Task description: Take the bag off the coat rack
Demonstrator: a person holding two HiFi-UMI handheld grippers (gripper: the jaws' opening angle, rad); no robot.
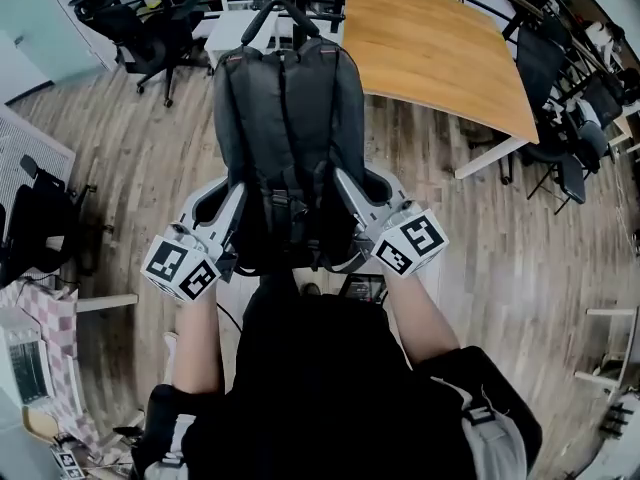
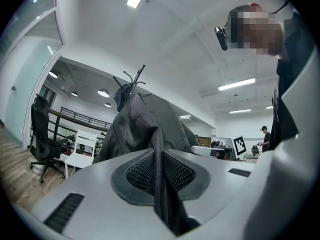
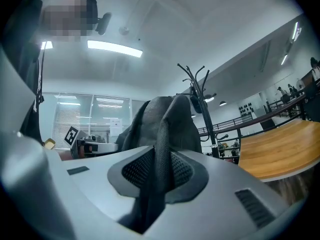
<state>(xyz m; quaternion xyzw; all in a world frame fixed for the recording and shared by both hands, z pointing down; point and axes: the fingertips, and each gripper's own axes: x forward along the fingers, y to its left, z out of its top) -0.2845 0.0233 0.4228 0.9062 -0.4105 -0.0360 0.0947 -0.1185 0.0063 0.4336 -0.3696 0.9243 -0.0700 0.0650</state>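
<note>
A dark grey backpack (image 1: 290,128) hangs upright in front of me, shoulder straps facing me. My left gripper (image 1: 233,216) is shut on a fold of strap fabric at its lower left side, and my right gripper (image 1: 347,200) is shut on the matching strap at the lower right. In the left gripper view the pinched strap (image 2: 159,174) runs up to the backpack (image 2: 145,129), with the coat rack hooks (image 2: 134,78) sticking out above it. In the right gripper view the coat rack (image 3: 196,84) stands just behind the backpack (image 3: 160,119). I cannot tell whether the top handle (image 1: 283,10) is on a hook.
A wooden table (image 1: 440,48) stands at the back right, with black office chairs (image 1: 560,118) beyond it. More black chairs (image 1: 150,28) and a white chair (image 1: 235,8) stand at the back left. Clutter lies at the lower left on the wood floor (image 1: 130,168).
</note>
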